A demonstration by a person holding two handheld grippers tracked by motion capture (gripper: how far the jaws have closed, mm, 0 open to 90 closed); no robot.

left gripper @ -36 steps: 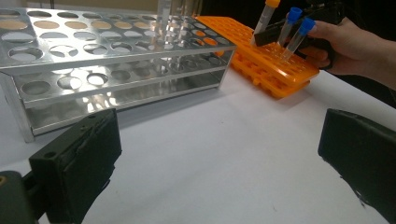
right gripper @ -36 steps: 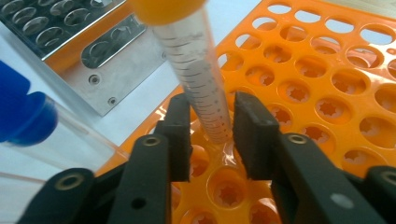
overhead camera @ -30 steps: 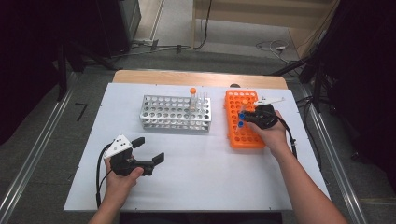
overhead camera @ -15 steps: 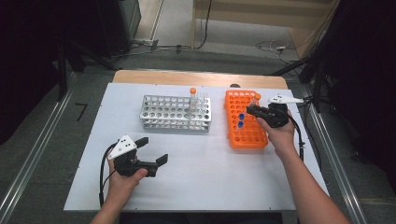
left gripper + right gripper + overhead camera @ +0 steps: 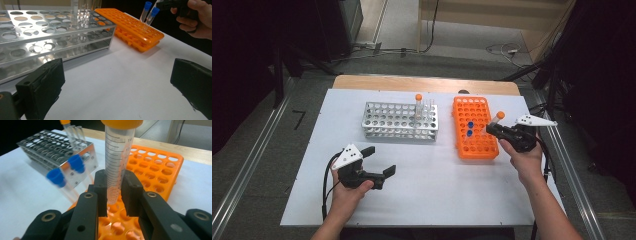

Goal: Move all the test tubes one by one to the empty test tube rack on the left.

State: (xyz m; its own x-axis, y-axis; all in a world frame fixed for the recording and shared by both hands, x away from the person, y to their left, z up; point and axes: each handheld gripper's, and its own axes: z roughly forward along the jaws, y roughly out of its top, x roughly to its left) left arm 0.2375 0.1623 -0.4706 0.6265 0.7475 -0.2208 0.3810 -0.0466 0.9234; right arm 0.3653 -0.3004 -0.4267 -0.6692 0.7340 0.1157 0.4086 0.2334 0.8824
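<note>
High view: white worktop (image 5: pixel 422 200) carrying a metal rack (image 5: pixel 399 121) left of centre and an orange rack (image 5: pixel 474 127) just to its right, apart; one orange-capped tube (image 5: pixel 418 104) upright near the metal rack's right end; two blue-capped tubes (image 5: pixel 470 128) standing in the orange rack's middle rows; left hand-held gripper (image 5: pixel 379 160) resting low on the worktop in front of the metal rack, jaws wide apart, nothing between them; right hand-held gripper (image 5: pixel 492 129) at the orange rack's right edge, clamped on a clear tube with an orange cap (image 5: pixel 497 119), tilted, cap uppermost. Right gripper view: graduated tube (image 5: pixel 117 167) pinched near its lower end between both black pads, tip raised above the orange rack's holes (image 5: pixel 152 170); blue caps (image 5: pixel 66 170) blurred off to the left. Left gripper view: open jaws framing bare worktop, both racks beyond.
</note>
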